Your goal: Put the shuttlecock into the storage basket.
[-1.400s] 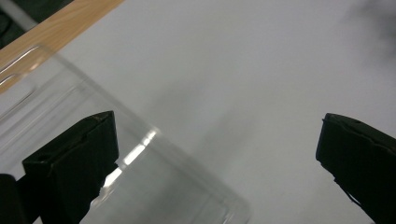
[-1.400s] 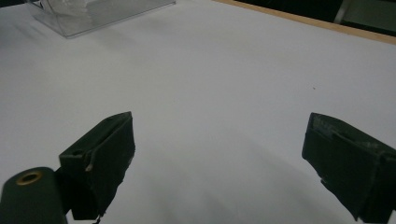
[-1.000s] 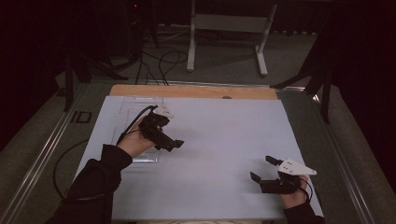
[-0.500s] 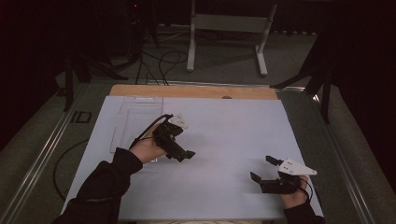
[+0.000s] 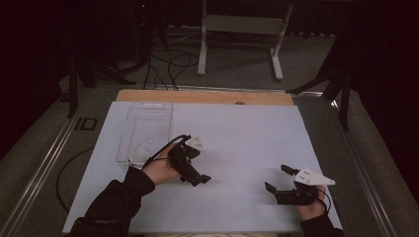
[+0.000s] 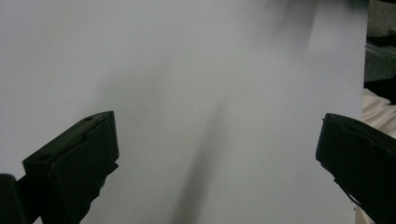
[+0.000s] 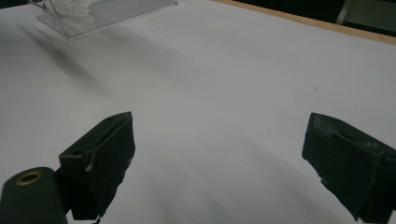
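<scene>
My left gripper (image 5: pixel 199 178) hovers over the white table sheet (image 5: pixel 237 143), just right of a clear plastic tray (image 5: pixel 146 132), with its jaws pointing toward the near right. In the left gripper view (image 6: pixel 217 154) the jaws stand wide apart over bare white sheet, with nothing between them. My right gripper (image 5: pixel 277 178) rests near the front right corner of the sheet, pointing left. It is open, and in the right gripper view (image 7: pixel 219 163) it is empty too. The clear tray (image 7: pixel 93 11) shows far off at the top left there.
A wooden strip (image 5: pixel 207 97) runs along the table's far edge. Behind it stand a metal frame stand (image 5: pixel 242 24) and loose cables (image 5: pixel 168 64) on the floor. A cable (image 5: pixel 64 173) loops off the table's left side.
My left gripper has moved right and toward the near edge, away from the clear tray, turning its jaws to the near right. The right gripper has stayed put.
</scene>
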The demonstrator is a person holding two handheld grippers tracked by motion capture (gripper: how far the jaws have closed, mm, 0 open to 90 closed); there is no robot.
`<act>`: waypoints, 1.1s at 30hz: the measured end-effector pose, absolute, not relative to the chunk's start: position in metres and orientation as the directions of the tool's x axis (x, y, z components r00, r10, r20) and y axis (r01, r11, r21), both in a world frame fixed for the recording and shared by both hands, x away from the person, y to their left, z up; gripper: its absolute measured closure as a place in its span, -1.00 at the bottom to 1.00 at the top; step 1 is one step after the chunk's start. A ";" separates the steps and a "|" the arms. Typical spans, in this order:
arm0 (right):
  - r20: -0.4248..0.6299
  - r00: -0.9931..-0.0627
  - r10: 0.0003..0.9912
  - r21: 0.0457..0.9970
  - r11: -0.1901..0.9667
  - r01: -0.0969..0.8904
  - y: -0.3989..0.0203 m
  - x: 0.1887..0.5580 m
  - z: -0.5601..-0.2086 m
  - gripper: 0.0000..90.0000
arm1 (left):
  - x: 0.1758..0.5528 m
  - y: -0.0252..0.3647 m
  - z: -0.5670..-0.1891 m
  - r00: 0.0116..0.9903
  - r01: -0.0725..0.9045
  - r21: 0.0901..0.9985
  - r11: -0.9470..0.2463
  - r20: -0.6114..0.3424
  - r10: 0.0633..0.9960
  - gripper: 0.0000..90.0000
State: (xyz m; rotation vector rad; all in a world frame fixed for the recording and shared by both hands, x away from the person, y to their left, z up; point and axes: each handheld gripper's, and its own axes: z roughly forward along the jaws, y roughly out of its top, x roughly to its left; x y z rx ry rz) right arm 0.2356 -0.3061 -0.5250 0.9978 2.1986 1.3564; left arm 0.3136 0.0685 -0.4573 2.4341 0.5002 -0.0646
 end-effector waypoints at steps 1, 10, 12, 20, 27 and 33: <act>0.051 -0.681 0.731 0.882 0.287 0.375 -0.306 0.236 -0.525 -0.79 | 0.312 0.068 -0.459 0.928 0.367 0.587 -0.721 -0.171 0.332 -1.00; 0.055 -0.681 0.731 0.880 0.286 0.378 -0.306 0.235 -0.525 -0.79 | 0.288 0.067 -0.473 0.942 0.334 0.580 -0.743 -0.180 0.283 -1.00; 0.053 -0.680 0.731 0.881 0.287 0.377 -0.306 0.235 -0.524 -0.79 | 0.284 0.070 -0.476 0.943 0.332 0.573 -0.750 -0.183 0.278 -1.00; 0.052 -0.683 0.728 0.880 0.290 0.376 -0.305 0.235 -0.525 -0.79 | 0.271 0.081 -0.492 0.939 0.345 0.565 -0.749 -0.212 0.272 -1.00; 0.054 -0.682 0.729 0.881 0.287 0.377 -0.306 0.235 -0.525 -0.79 | 0.262 0.099 -0.498 0.931 0.366 0.567 -0.738 -0.217 0.295 -1.00; 0.043 -0.685 0.727 0.880 0.297 0.370 -0.305 0.235 -0.525 -0.79 | 0.258 0.118 -0.507 0.921 0.389 0.580 -0.715 -0.242 0.305 -1.00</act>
